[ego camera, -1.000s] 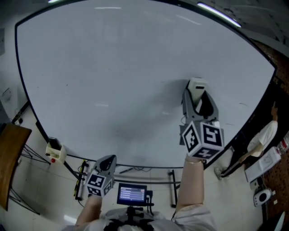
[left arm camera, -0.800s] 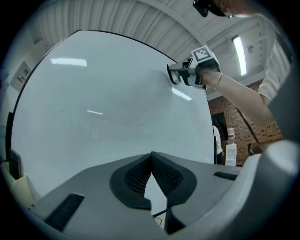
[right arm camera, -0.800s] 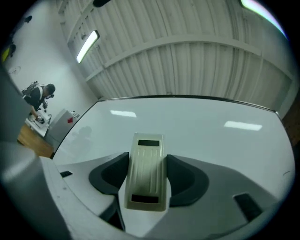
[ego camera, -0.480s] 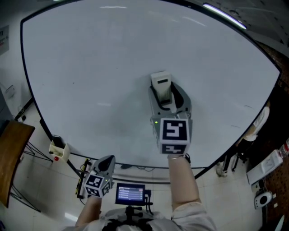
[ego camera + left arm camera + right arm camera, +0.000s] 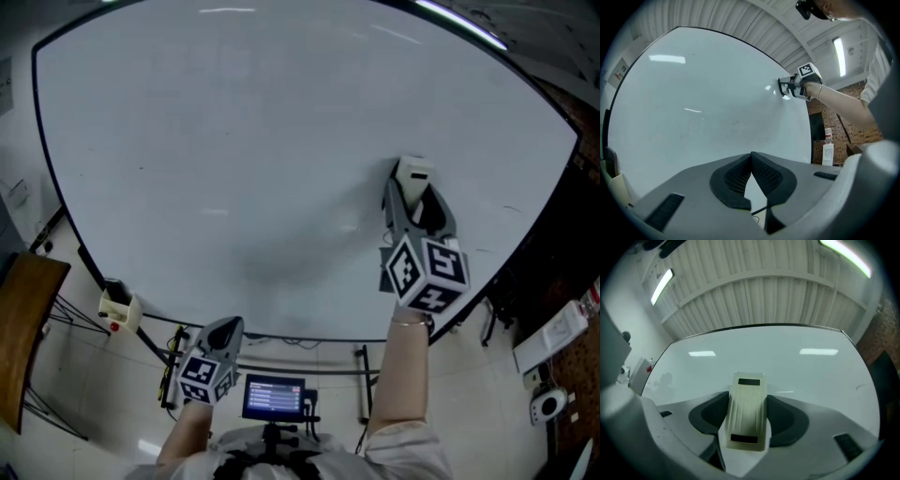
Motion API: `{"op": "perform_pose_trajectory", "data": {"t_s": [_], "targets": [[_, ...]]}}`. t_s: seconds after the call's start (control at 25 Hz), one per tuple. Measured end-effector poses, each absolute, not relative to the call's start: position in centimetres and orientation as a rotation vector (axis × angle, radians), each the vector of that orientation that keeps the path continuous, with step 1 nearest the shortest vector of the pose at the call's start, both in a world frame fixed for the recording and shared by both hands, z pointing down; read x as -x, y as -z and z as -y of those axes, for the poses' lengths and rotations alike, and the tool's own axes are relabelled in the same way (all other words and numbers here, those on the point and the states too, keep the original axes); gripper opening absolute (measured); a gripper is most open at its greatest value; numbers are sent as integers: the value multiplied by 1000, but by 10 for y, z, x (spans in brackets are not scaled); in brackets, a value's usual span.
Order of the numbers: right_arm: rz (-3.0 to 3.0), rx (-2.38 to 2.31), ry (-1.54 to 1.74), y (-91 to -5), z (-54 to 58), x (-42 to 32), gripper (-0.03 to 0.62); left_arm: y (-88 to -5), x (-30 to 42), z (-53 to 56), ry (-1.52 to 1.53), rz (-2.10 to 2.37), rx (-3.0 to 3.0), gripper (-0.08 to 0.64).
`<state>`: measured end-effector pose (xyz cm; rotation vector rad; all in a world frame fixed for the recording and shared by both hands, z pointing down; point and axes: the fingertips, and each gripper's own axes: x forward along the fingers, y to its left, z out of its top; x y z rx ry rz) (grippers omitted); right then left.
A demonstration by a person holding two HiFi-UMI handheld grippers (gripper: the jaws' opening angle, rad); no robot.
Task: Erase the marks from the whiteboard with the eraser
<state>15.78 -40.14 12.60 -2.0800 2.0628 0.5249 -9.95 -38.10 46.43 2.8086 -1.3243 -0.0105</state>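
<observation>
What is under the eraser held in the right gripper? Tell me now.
Only the whiteboard; the eraser, clamped in the right gripper, lies against it. The board around it looks nearly clean. The patch beneath is covered, so any marks there cannot be seen.

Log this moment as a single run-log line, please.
right tool: shut on eraser | eraser at whiteboard right half | left tool: shut, empty, near lower edge
</observation>
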Motion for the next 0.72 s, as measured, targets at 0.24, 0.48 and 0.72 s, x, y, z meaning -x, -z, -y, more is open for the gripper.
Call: {"op": "perform_pose_trajectory", "data": {"t_s": [0.24, 0.48, 0.72], "targets": [[-2100, 1900, -427, -136, 385, -181, 262, -458, 78, 377, -5, 1281, -2841, -6], [-2183, 1823, -464, -191, 346, -179, 262, -454, 58, 371, 1, 1245, -2871, -6], [-2238, 2057, -281, -301, 344, -180, 262, -451, 45, 370, 3, 1247, -2881, -6]]}}
